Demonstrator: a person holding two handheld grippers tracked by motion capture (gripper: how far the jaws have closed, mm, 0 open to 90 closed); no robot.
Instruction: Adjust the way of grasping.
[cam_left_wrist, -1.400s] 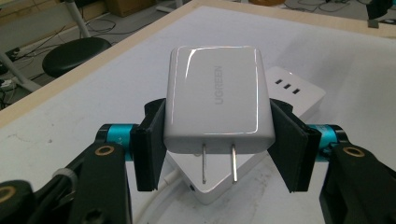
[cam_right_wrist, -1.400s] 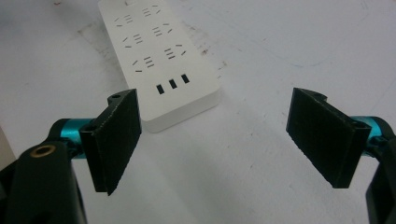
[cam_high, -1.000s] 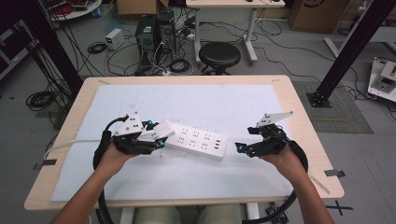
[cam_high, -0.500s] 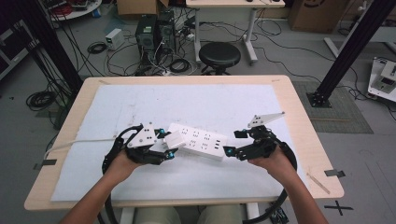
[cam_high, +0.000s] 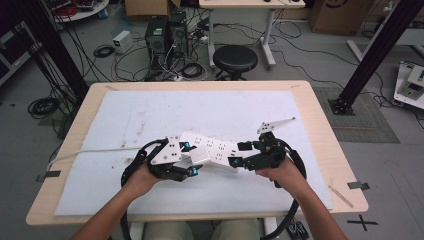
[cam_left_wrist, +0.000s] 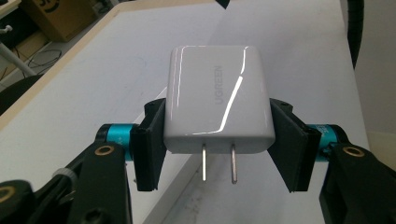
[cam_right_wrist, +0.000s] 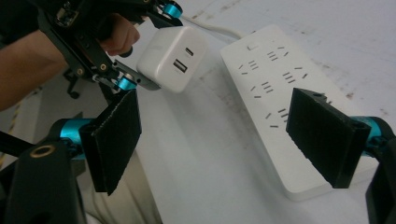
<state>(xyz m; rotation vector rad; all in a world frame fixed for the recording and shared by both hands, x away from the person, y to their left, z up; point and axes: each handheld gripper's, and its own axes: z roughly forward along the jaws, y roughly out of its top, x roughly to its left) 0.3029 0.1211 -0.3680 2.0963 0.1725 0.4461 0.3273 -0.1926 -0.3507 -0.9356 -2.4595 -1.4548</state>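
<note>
1. Your left gripper (cam_left_wrist: 217, 154) has its two black jaws closed on the flat sides of a glossy white rectangular wall charger (cam_left_wrist: 217, 100). In the left gripper view the pads press on both sides of its body.
2. In that view the charger sits squarely between the jaws, its two metal prongs (cam_left_wrist: 218, 164) pointing back toward the camera and grey lettering running along its upper face.
3. From the right gripper view, the same charger (cam_right_wrist: 172, 58) shows its port end, with two ports one above the other, held up off the white mat.
4. Your right gripper (cam_right_wrist: 219, 135) stands wide open. Nothing is between its pads, and they touch nothing.
5. The long white plastic power strip (cam_right_wrist: 285, 98) lies flat on the mat under and ahead of the right gripper; its near end sits just beside the right-hand pad in that view. A white cord leaves its far end.
6. In the high view the power strip (cam_high: 212, 150) lies slanted across the middle of the white foam mat (cam_high: 150, 115) covering the light wooden table (cam_high: 320, 125). Your left gripper (cam_high: 192, 161) is at its left end with the charger (cam_high: 196, 157) over the strip, and your right gripper (cam_high: 239, 155) is at its right end.
7. Whether the charger touches the strip, you cannot tell from these views.
</note>
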